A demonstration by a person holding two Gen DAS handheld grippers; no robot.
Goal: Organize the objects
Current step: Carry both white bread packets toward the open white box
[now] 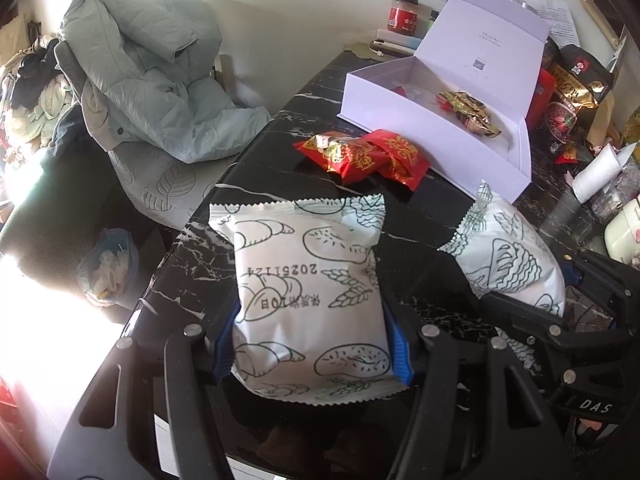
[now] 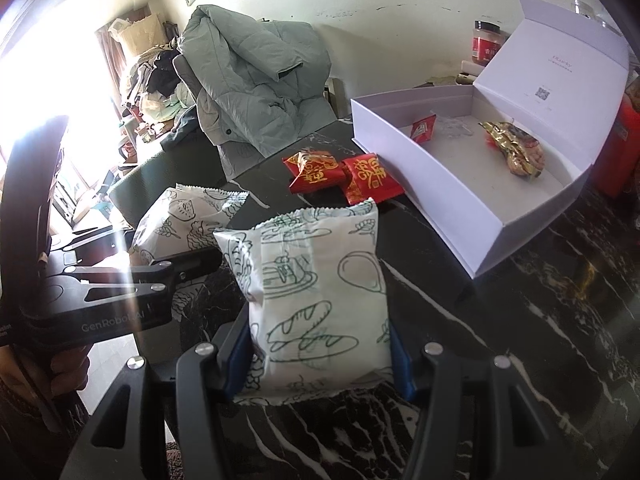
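Two white snack packets printed with green bread drawings are held just above the black marble table (image 1: 276, 148). My left gripper (image 1: 312, 340) is shut on one packet (image 1: 304, 280), its blue pads pressing both sides. My right gripper (image 2: 320, 352) is shut on the other packet (image 2: 316, 280) the same way. In the left wrist view that second packet (image 1: 516, 264) shows at the right. Beyond them lie two red and gold packets (image 2: 340, 172). Behind those an open white box (image 2: 420, 168) holds a gold packet (image 2: 516, 148) and a small red one (image 2: 424, 128).
A grey-green jacket (image 1: 152, 76) is draped over a chair at the table's far left. A red-labelled jar (image 1: 404, 14) stands behind the box. Snack bags and clutter (image 1: 576, 92) crowd the right edge. A plastic bag of rubbish (image 1: 108, 272) lies on the floor.
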